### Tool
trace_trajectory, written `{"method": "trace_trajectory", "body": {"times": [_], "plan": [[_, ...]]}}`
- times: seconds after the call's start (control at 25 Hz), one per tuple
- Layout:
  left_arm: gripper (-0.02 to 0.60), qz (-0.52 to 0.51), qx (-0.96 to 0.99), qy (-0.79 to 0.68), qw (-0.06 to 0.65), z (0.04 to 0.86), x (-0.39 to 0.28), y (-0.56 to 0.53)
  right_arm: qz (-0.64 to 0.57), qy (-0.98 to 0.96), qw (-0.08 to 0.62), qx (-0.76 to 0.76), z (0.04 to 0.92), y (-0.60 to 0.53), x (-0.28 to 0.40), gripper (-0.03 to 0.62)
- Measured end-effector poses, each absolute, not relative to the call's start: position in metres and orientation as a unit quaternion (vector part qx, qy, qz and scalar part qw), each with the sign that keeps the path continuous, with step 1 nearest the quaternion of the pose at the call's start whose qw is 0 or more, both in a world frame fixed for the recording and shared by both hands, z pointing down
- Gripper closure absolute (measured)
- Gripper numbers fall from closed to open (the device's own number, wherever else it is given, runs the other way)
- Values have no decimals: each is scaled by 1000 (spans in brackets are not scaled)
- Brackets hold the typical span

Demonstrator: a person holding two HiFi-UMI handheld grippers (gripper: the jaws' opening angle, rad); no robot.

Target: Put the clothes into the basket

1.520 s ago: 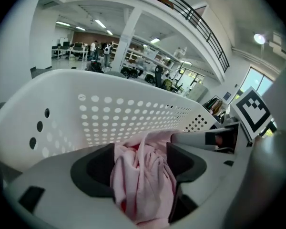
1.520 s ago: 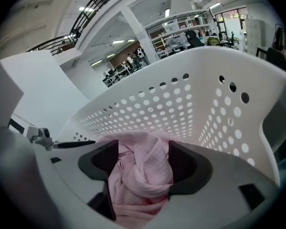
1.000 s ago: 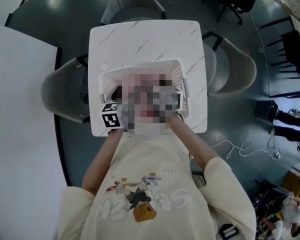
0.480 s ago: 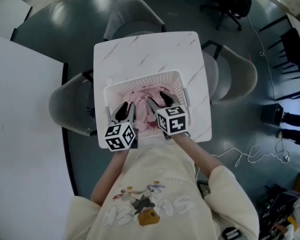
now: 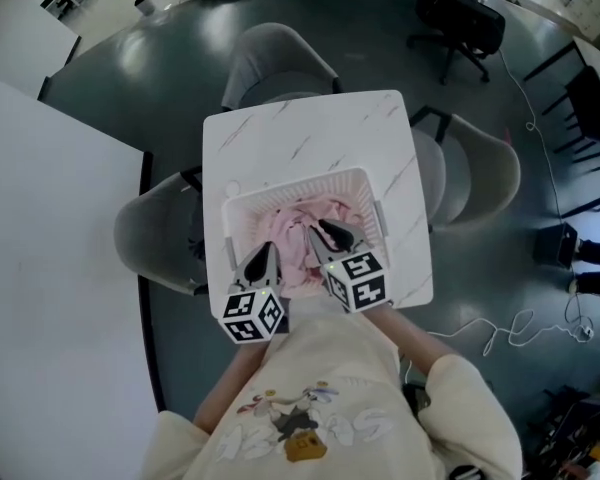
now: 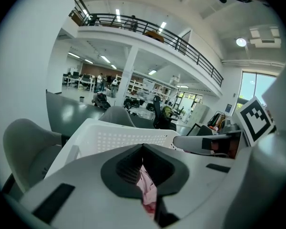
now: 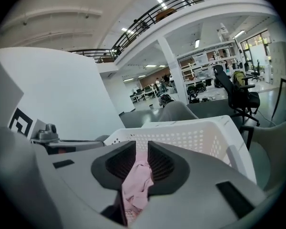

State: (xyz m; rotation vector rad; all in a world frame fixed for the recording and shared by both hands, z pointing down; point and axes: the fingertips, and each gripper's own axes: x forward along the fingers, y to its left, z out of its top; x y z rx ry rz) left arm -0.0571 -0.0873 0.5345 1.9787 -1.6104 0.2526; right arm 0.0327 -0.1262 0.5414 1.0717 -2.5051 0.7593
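Note:
A white perforated basket [image 5: 285,186] stands on the marble table [image 5: 310,133] with pink clothes [image 5: 305,223] heaped inside. Both grippers hover over its near rim and their jaws have just been closing. The tips of my left gripper [image 5: 265,256] meet, shut with nothing gripped; in the left gripper view [image 6: 142,146] the pink cloth [image 6: 147,187] shows below, behind the tips. My right gripper [image 5: 328,236] keeps a narrow gap; in the right gripper view [image 7: 142,144] the cloth [image 7: 136,180] lies in the basket [image 7: 190,137] beneath that gap, and the pads do not press it.
Grey chairs stand at the table's far side [image 5: 280,63], right [image 5: 480,168] and left [image 5: 155,243]. A large white surface [image 5: 50,268] fills the left. A black office chair [image 5: 460,13] and a white cable [image 5: 500,328] are on the dark floor.
Both grippers have drawn back from inside the basket toward its near rim and risen. Their jaws, spread half a second ago, have narrowed. The pink clothes stay in the basket.

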Motion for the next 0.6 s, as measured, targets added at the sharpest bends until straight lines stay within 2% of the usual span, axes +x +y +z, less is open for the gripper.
{"method": "trace_trajectory", "body": {"times": [0.6], "plan": [[572, 72, 756, -595, 263, 497, -52, -64, 195, -901, 131, 364, 500, -82, 38, 514]]}}
